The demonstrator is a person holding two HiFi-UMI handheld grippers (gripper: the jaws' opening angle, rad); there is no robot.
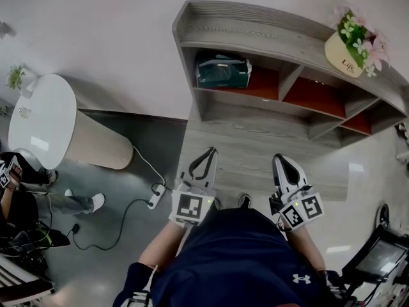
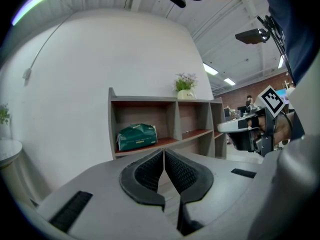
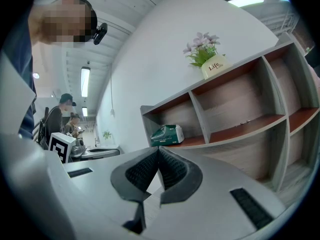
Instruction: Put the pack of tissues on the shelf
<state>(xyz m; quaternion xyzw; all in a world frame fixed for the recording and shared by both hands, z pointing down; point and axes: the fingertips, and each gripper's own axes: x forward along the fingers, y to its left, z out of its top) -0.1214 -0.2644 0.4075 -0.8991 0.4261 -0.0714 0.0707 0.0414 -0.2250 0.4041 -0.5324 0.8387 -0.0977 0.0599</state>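
Observation:
A green pack of tissues (image 1: 223, 72) lies in the leftmost compartment of the grey shelf (image 1: 255, 21), on its red-brown board. The pack (image 2: 136, 136) shows ahead in the left gripper view, and the pack (image 3: 167, 134) shows small in the right gripper view. My left gripper (image 1: 209, 152) is shut and empty, held low in front of the shelf, well short of the pack. My right gripper (image 1: 278, 159) is beside it, also shut with nothing between its jaws. In the gripper views the left gripper (image 2: 164, 151) and the right gripper (image 3: 158, 149) have their tips touching.
A cream flower pot (image 1: 346, 54) with pink and white flowers stands on the shelf top at the right. A round white table (image 1: 39, 119) stands at the left. A cable and plug (image 1: 155, 198) lie on the dark floor. Other people stand in the background.

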